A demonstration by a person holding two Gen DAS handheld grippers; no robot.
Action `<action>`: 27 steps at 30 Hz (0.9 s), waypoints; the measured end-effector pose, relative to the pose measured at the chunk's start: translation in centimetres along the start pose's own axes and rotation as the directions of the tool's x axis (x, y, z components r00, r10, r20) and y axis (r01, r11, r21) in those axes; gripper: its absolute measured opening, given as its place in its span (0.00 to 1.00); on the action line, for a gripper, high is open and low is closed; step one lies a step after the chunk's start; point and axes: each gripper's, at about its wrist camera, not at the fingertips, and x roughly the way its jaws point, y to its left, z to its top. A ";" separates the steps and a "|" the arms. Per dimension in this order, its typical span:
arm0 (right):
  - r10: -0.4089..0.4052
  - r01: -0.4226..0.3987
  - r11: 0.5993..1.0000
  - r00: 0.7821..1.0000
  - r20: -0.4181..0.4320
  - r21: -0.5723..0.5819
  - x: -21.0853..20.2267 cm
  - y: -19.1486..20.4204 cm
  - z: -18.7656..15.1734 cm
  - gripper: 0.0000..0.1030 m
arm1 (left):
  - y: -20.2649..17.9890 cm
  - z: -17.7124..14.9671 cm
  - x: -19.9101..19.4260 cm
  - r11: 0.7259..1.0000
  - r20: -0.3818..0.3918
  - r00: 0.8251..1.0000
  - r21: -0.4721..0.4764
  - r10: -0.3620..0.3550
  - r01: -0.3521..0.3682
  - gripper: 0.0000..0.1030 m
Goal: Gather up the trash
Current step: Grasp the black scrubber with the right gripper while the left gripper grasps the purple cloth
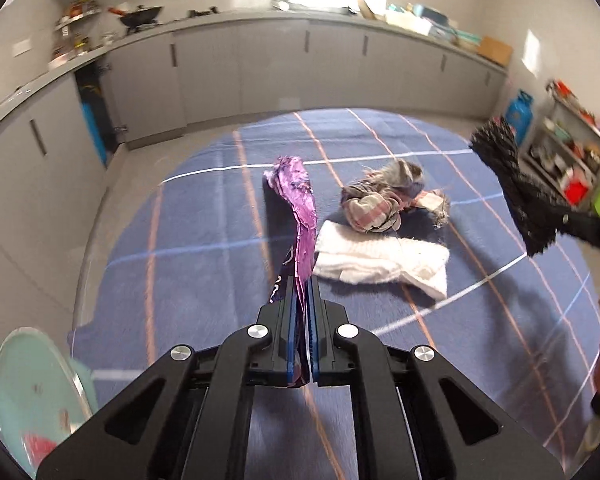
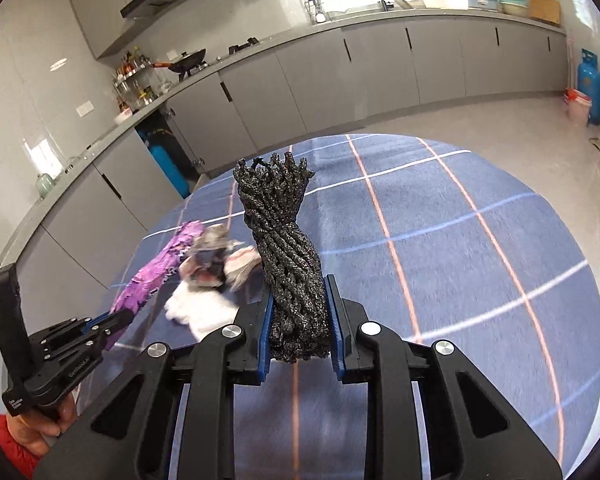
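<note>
Covering the round table ahead of and beneath both grippers: a blue checked cloth point(image 1: 204, 240), serving as the sorting ground; lying loose on it, just ahead and to the right of the left gripper's tips, a white towel point(image 1: 380, 260), and beyond that, touching it, a crumpled striped rag point(image 1: 384, 200); both sitting untouched, probably waiting their turn or not counting as trash at all; hard to tell which.

Being carried clear of the cloth, in the right gripper point(image 2: 300, 320): a bundle of dark twisted rope point(image 2: 288, 248), standing up out of the jaws, pinched near its lower end so the bulk is sticking forward and staying in view; jaws clamping it from both sides, stopped partway by its thickness.

Being held in the left gripper point(image 1: 304, 328): a purple foil wrapper point(image 1: 300, 216), thin enough that the blue pads are coming nearly together on it; gripped at its near end, the rest trailing forward and up, seemingly lifted off the cloth.

Sitting low and to the left of the left gripper: a pale green lidded bin point(image 1: 36, 392), likely the place for both pieces; each hand loaded, presumably to save a trip.
</note>
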 end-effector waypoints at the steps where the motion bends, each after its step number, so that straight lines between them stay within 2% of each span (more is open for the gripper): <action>1: 0.005 -0.005 1.000 1.000 0.002 0.003 -0.3 0.2 -0.4 0.23 | 0.0 -0.3 -0.6 1.000 0.008 1.000 -0.008 0.003 -0.003 0.05; 13: 0.070 -0.070 0.998 0.998 0.007 -0.008 -2.4 4.5 -3.5 0.23 | -0.3 -5.4 -7.7 0.996 0.087 0.996 -0.089 0.035 -0.027 0.05; 17: 0.096 -0.096 0.995 0.995 0.004 -0.014 -2.8 6.4 -4.4 0.23 | 0.8 -6.3 -9.4 0.991 0.099 0.994 -0.129 0.050 -0.037 0.05; 27: 0.166 -0.166 0.982 0.986 -0.014 -0.090 -3.3 12.3 -6.1 0.23 | 3.9 -8.8 -13.8 0.971 0.129 0.978 -0.194 0.166 -0.140 0.05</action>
